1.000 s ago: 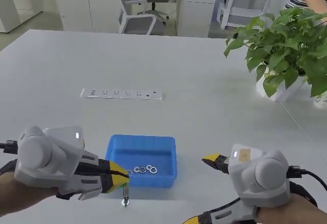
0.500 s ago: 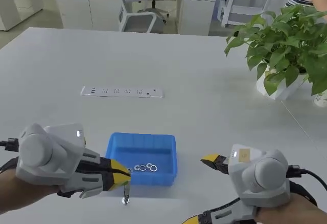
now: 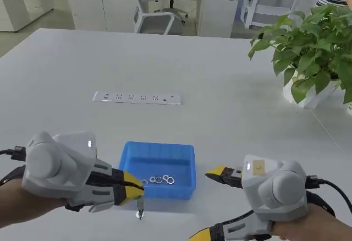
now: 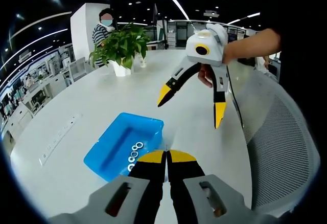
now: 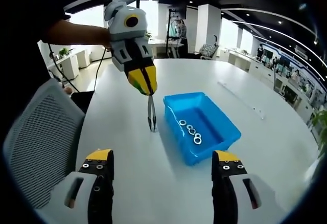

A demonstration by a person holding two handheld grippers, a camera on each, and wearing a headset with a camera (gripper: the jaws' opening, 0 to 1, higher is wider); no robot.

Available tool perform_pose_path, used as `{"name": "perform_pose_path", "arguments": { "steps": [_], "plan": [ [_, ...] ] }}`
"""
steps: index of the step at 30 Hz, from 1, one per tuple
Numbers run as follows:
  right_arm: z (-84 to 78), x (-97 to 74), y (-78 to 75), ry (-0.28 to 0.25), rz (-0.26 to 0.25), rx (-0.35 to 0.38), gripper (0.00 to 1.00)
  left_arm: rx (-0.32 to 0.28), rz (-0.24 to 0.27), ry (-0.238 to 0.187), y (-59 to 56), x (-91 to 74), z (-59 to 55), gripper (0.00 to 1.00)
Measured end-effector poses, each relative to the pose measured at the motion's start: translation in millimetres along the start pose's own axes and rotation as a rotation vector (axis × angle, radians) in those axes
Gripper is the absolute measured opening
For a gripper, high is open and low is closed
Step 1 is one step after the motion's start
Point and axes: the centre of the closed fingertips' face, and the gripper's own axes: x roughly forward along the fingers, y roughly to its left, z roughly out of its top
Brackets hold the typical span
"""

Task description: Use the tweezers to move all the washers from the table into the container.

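The left tongs (image 3: pixel 132 189) squeeze the tweezers (image 3: pixel 139 208), which point down at the bench (image 3: pixel 231 114) just in front of the blue container (image 3: pixel 158 147). The right tongs (image 3: pixel 204 203) hang wide open to its right. Both sit as they did a moment ago. The washers (image 3: pixel 158 180) lie inside the container. A plant (image 3: pixel 311 43) stands far back on the white bench

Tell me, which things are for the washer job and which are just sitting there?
For the job:
tweezers, held in the left gripper
washers
blue container
right gripper, open

Just sitting there:
power strip
potted plant
office chair
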Motion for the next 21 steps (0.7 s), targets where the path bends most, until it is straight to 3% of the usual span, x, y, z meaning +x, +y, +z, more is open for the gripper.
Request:
{"name": "perform_pose_path", "arguments": {
  "steps": [6, 14, 21],
  "plan": [
    [8.4, 12.7, 1.8, -0.013, 0.042, -0.051, 0.65, -0.004, -0.014, 0.007, -0.5, -1.1, -2.4, 0.05],
    [17.8, 32.1, 4.1, 0.007, 0.093, -0.153, 0.43, -0.004, -0.021, 0.013, -1.2, -1.5, -4.0, 0.05],
    [24.0, 54.1, 11.3, 0.019, 0.159, -0.221, 0.33, -0.005, -0.025, 0.017, -2.1, -3.0, -5.1, 0.05]
  ]
}}
